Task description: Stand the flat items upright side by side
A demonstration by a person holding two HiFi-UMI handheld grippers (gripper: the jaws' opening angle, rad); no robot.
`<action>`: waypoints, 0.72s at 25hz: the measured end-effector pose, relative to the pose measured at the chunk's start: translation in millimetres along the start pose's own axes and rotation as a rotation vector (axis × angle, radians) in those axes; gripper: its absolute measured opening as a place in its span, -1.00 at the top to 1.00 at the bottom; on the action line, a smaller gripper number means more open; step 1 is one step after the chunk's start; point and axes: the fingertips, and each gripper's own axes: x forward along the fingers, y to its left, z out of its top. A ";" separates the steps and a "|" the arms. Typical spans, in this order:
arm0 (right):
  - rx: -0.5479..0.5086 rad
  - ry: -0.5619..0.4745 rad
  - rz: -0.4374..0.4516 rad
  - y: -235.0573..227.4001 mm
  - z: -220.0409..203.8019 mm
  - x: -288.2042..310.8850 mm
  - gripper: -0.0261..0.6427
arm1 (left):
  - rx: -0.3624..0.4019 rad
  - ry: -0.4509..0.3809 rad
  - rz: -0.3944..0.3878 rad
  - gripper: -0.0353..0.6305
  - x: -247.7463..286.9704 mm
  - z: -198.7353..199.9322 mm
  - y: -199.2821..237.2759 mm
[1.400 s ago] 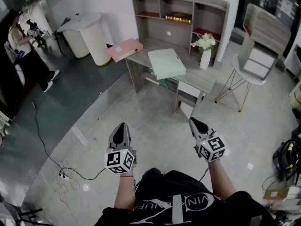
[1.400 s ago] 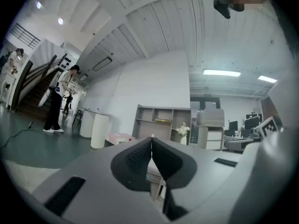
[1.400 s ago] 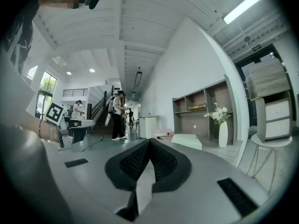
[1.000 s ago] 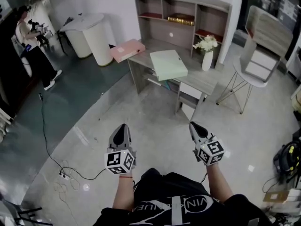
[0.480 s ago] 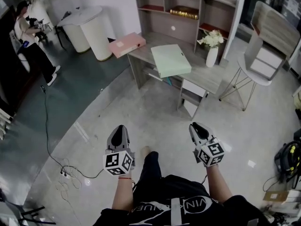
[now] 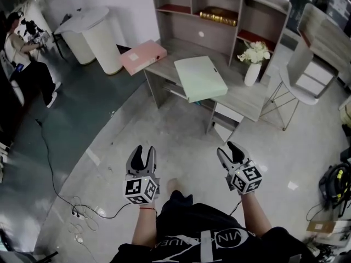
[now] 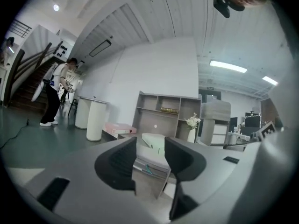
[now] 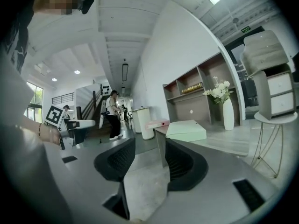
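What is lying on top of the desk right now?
A pink binder and a green binder lie flat on the desk; a white vase of flowers stands farther right. Whatever is beneath the binders is covered.

white ceramic vase of white flowers (image 6: 253, 73): upright on grey wooden desk (image 6: 241, 98) | gold-brown book (image 6: 219, 16): flat in hutch cubby | white cylindrical bin (image 6: 107, 48): left of desk | white wire-legged chair (image 6: 300, 90): right
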 end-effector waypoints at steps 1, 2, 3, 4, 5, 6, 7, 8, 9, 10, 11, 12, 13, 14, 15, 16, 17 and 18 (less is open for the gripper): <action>0.006 0.006 -0.010 -3.3 1.5 8.2 0.29 | 0.002 0.005 -0.008 0.36 10.8 2.5 4.9; 0.013 0.011 -0.020 -6.2 3.0 16.1 0.28 | 0.000 0.009 -0.013 0.35 21.3 4.8 10.2; 0.018 0.016 -0.028 -8.1 4.0 23.9 0.28 | -0.008 0.012 -0.019 0.33 31.3 6.8 15.8; 0.020 0.022 -0.036 -9.6 4.8 31.9 0.28 | -0.018 0.015 -0.026 0.32 41.3 8.5 21.0; 0.021 0.026 -0.045 -11.0 5.9 40.2 0.28 | -0.025 0.021 -0.036 0.31 51.8 9.7 25.7; 0.023 0.029 -0.054 -12.6 7.4 48.5 0.27 | -0.027 0.030 -0.046 0.31 62.8 10.1 30.0; 0.025 0.031 -0.063 -14.2 8.7 56.8 0.27 | -0.027 0.041 -0.057 0.30 73.8 10.1 34.2; 0.028 0.034 -0.072 -15.5 9.7 65.0 0.27 | -0.028 0.050 -0.067 0.30 84.2 10.0 38.7; 0.032 0.037 -0.081 -16.6 10.2 73.2 0.27 | -0.029 0.056 -0.077 0.29 94.0 10.4 43.7; 0.035 0.040 -0.090 -17.8 10.5 81.5 0.27 | -0.031 0.061 -0.087 0.29 103.5 11.5 49.1; 0.040 0.043 -0.099 -19.1 11.0 89.8 0.26 | -0.032 0.063 -0.096 0.29 112.8 13.0 54.9; 0.044 0.044 -0.109 -20.6 11.7 98.3 0.26 | -0.034 0.065 -0.104 0.29 122.0 14.8 60.9; 0.047 0.045 -0.118 -21.8 12.7 106.8 0.26 | -0.037 0.065 -0.110 0.29 130.8 16.4 67.2; 0.046 0.046 -0.125 -22.4 13.7 115.1 0.26 | -0.040 0.066 -0.116 0.29 138.8 17.4 73.5; 0.044 0.046 -0.130 -22.1 14.4 122.8 0.26 | -0.044 0.067 -0.122 0.29 145.8 17.6 79.4; 0.042 0.048 -0.134 -21.2 14.4 129.4 0.26 | -0.049 0.069 -0.127 0.29 151.8 16.8 84.9; 0.041 0.049 -0.138 -20.2 13.8 134.8 0.26 | -0.055 0.073 -0.131 0.29 157.0 14.9 89.7; 0.043 0.050 -0.142 -19.6 12.8 139.4 0.25 | -0.063 0.077 -0.135 0.29 162.0 12.0 93.8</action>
